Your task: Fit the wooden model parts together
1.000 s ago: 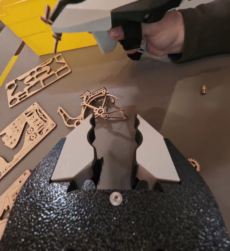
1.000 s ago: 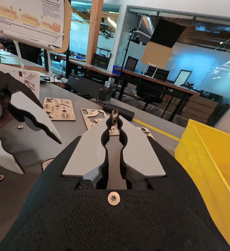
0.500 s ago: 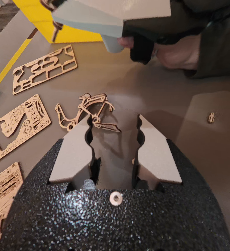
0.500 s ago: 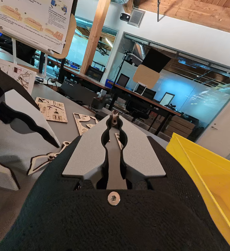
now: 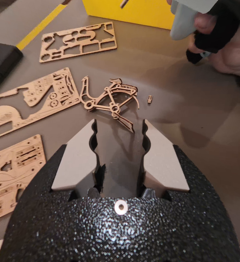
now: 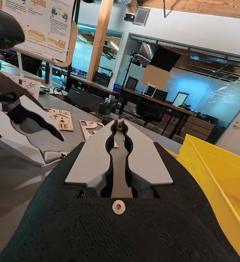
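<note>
One wooden bicycle frame [image 5: 109,102] lies part-built on the counter [image 5: 187,141], just beyond our left claw [image 5: 119,124], spread empty. Our right claw [image 6: 119,124], above it, pinches a small wooden piece [image 6: 119,120] not yet fitted.

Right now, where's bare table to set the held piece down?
Free: the patch right of the bike frame, past the small peg. Crowded: left side, three part sheets up to the yellow bin.
</note>
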Demonstrator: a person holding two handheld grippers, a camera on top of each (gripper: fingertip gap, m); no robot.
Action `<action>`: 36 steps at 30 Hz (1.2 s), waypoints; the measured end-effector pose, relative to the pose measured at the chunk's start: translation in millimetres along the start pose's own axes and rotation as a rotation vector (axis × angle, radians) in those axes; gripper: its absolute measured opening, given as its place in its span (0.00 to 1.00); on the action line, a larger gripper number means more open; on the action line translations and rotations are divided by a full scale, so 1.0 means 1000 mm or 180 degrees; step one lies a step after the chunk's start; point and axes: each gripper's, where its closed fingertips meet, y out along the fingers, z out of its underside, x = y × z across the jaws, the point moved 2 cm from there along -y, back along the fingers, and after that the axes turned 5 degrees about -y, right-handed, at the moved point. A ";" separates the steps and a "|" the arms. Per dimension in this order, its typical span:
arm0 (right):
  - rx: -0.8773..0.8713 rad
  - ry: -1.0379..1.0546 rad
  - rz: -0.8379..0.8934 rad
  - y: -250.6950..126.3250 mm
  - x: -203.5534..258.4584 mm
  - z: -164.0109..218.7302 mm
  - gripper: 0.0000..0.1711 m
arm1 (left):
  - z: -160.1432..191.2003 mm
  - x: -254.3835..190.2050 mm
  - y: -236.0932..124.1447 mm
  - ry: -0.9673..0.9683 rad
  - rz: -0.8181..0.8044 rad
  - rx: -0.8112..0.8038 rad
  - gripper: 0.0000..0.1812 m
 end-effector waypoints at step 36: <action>-0.0027 -0.0244 -0.0195 0.003 0.016 -0.003 0.03 | 0.006 0.002 0.006 0.0365 0.0026 -0.0160 0.08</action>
